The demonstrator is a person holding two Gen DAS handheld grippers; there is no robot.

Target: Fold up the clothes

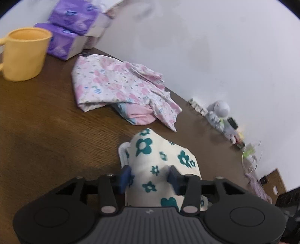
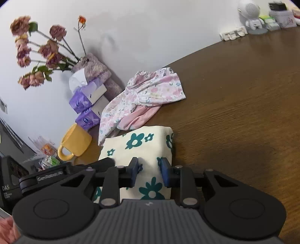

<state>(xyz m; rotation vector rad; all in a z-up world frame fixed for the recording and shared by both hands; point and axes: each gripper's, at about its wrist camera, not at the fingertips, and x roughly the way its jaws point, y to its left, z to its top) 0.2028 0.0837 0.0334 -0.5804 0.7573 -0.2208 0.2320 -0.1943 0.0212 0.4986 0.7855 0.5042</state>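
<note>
Brown wood table [image 2: 234,97], white wall along its far edge.

Cream cloth [image 2: 138,144] with teal flowers, folded into a thick block, lies on the table near the front. Just behind it, a crumpled pink floral garment [image 2: 146,93] over a plain pink piece [image 2: 140,117], close to the far edge.

Left gripper [image 1: 150,175]: jaws part-way apart, the cream cloth [image 1: 159,159] bulging up between the blue pads. The right pad dents the fabric; cannot tell whether the left pad presses or only touches.

Right gripper [image 2: 149,173]: jaws narrow, closed on a ridge of the cream cloth; both blue pads sit against the fabric.

Yellow mug [image 2: 75,144] stands left of the clothes, handle toward the front edge. Two purple tissue packs [image 2: 85,110] stacked behind it against the wall, next to a fuzzy mauve vase [image 2: 95,69] with dried roses [image 2: 35,50].

Further along the far edge: a small white robot figure [image 2: 252,16] and assorted small clutter, too blurred to identify.
</note>
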